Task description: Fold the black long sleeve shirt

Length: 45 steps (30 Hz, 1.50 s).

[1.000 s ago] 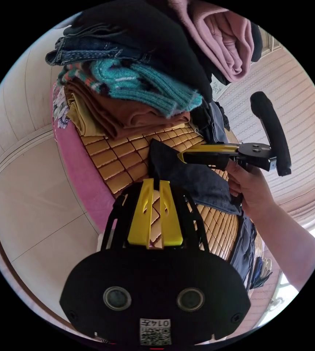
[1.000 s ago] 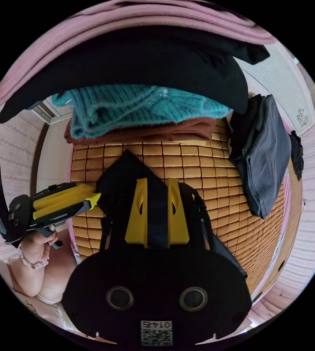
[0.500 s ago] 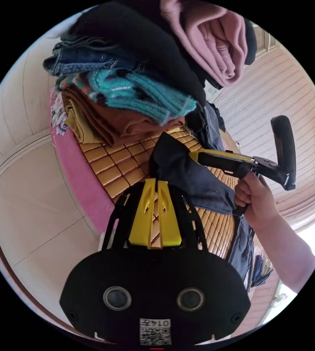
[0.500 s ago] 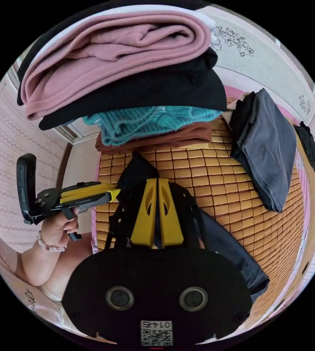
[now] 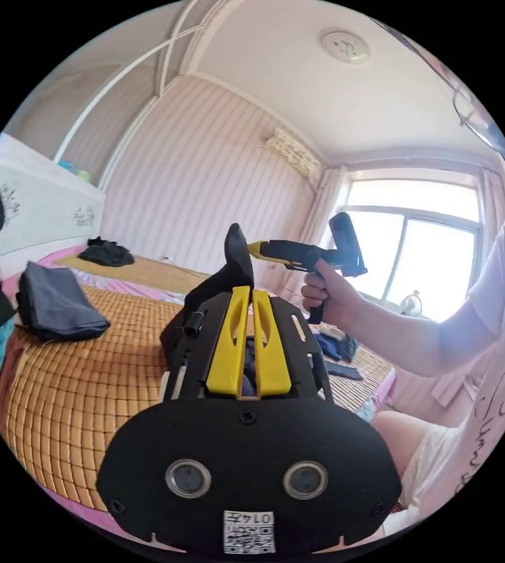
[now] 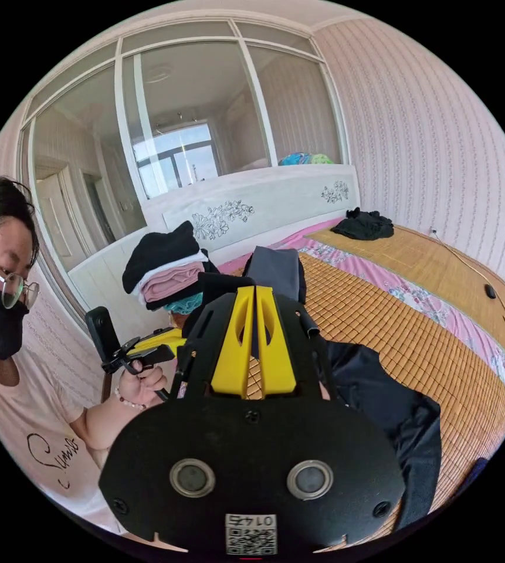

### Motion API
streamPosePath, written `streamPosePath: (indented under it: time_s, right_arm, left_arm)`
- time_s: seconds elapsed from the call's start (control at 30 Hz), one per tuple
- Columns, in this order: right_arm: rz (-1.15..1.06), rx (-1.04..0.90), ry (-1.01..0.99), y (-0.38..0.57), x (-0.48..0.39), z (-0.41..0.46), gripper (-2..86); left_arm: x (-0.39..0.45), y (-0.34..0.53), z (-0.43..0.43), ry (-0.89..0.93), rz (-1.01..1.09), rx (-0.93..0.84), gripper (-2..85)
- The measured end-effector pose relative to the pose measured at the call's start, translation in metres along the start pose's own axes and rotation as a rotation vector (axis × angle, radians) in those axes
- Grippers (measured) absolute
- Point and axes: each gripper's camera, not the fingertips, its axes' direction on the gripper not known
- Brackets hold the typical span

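Both tools, left tool (image 5: 247, 293) and right tool (image 6: 254, 293), clamped on the black shirt (image 6: 381, 393) (above the bamboo mat (image 6: 416, 346)).

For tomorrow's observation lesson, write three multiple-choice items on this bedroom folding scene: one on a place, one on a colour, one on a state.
1. Where does the folded dark grey garment lie?
A. On the woven mat on the bed
B. On the floor
C. On the window sill

2. What colour are the jaws of the left gripper?
A. Red
B. Yellow
C. White

3. How is the black long sleeve shirt held?
A. Lying flat, untouched
B. Pinched by both grippers and lifted
C. Hanging from a hook

Answers:
1. A, it rests on the woven mat, apart from the stack of folded clothes.
2. B, both jaws are yellow against the black body.
3. B, the left gripper and the right gripper each close on dark cloth, which hangs down toward the mat.
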Motion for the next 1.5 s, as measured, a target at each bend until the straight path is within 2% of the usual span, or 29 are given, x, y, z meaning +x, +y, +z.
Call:
streamPosePath:
  time_s: [0.1, 0.17, 0.27, 0.3, 0.37, 0.47, 0.57, 0.7, 0.87, 0.97, 1.07, 1.17, 1.3, 1.4, 1.5]
  right_arm:
    - [0.110, 0.021, 0.145, 0.070, 0.023, -0.092, -0.1]
    - [0.222, -0.024, 0.222, 0.123, 0.040, -0.128, 0.0]
    - [0.460, -0.177, 0.288, 0.226, 0.074, -0.151, -0.1]
    - [0.551, -0.238, 0.296, 0.264, 0.087, -0.153, -0.1]
    - [0.661, -0.277, 0.315, 0.313, 0.101, -0.160, -0.1]
    - [0.779, -0.286, 0.338, 0.364, 0.114, -0.173, 0.1]
    - [0.784, -0.277, 0.321, 0.382, 0.120, -0.182, 0.6]
    - [0.732, -0.372, 0.291, 0.390, 0.131, -0.171, 3.7]
    - [0.674, -0.486, 0.166, 0.405, 0.137, -0.141, 5.7]
    - [0.635, -0.525, 0.223, 0.411, 0.139, -0.140, 1.1]
    - [0.648, -0.444, 0.174, 0.412, 0.149, -0.169, 0.4]
    - [0.664, -0.387, 0.214, 0.415, 0.164, -0.204, 0.2]
    - [0.705, -0.438, 0.219, 0.440, 0.190, -0.209, 0.2]
    - [0.710, -0.479, 0.207, 0.453, 0.200, -0.203, 0.2]
    - [0.709, -0.493, 0.208, 0.465, 0.203, -0.202, 0.2]
  left_arm:
    - [0.074, 0.003, 0.057, 0.227, 0.126, -0.114, -1.0]
    - [0.124, 0.024, 0.105, 0.368, 0.198, -0.295, -1.0]
    - [0.165, 0.069, 0.162, 0.462, 0.227, -0.572, -1.0]
    - [0.171, 0.079, 0.172, 0.469, 0.220, -0.615, -1.0]
    - [0.193, 0.113, 0.210, 0.523, 0.198, -0.800, -0.9]
    - [0.223, 0.138, 0.244, 0.575, 0.220, -0.910, -0.9]
    - [0.257, 0.151, 0.266, 0.623, 0.279, -0.962, -0.5]
    - [0.291, 0.156, 0.282, 0.621, 0.371, -1.023, 1.1]
    - [0.289, 0.158, 0.306, 0.415, 0.323, -1.043, 4.2]
    - [0.289, 0.163, 0.329, 0.401, 0.253, -1.076, 4.9]
    - [0.304, 0.160, 0.345, 0.400, 0.275, -1.069, 5.1]
    - [0.323, 0.159, 0.362, 0.391, 0.310, -1.065, 5.2]
    - [0.351, 0.168, 0.392, 0.392, 0.346, -1.101, 6.6]
    - [0.377, 0.184, 0.419, 0.326, 0.436, -1.170, 6.0]
    - [0.393, 0.191, 0.438, 0.253, 0.490, -1.180, 0.9]
